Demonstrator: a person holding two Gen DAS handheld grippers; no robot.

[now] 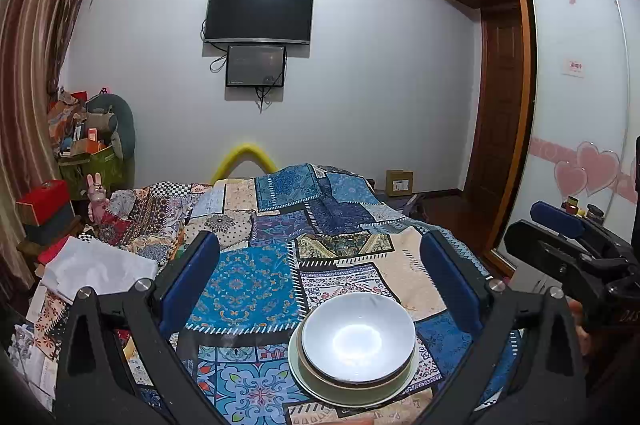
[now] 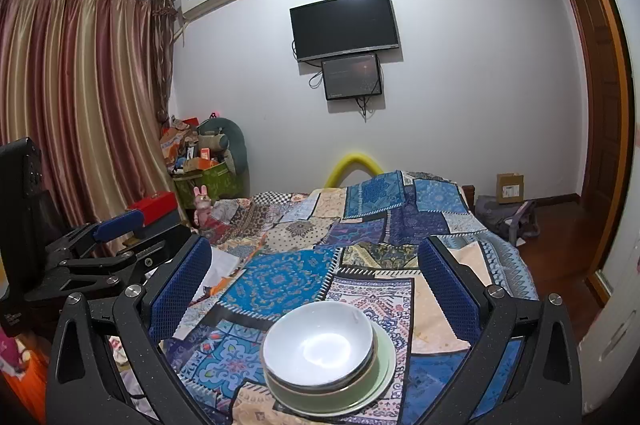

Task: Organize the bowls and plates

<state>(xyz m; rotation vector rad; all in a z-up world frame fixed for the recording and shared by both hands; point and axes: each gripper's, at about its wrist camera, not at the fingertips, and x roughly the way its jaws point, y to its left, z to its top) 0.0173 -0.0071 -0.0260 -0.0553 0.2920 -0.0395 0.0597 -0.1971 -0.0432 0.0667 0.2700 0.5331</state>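
Bowl (image 1: 358,337) white, nested in a second darker-rimmed bowl (image 1: 320,373), both stacked on pale green plate (image 1: 308,383); stack upright, near the front edge of the bed (image 1: 248,277), on the patchwork cover.

Left gripper (image 1: 320,289): blue pads spread wide, nothing between them, held above the bed and clear of the stack. Stack sits low in the left wrist view, ahead and slightly right of the gripper's centre line, closer to the right pad.

Right gripper (image 2: 316,285): pads likewise wide apart, holding nothing. Stack (image 2: 320,349) lies below and roughly centred between its fingers, a shade left. Both grippers hover side by side, each visible at the edge of the other's view; neither touches the dishes.

Judgement: round stack, no long axis, so approach direction free; coming move turns on height, since both grippers sit above the rims and need to descend before closing. Right gripper looks the better aligned. Dishes already nested, so task appears near done or at a lift-and-move step; cannot tell which.

Surroundings: white paper (image 1: 96,265) near the left edge of the bed, well apart from the stack. Nothing stands between grippers and stack. Soft bedding may let the stack tilt under a push.
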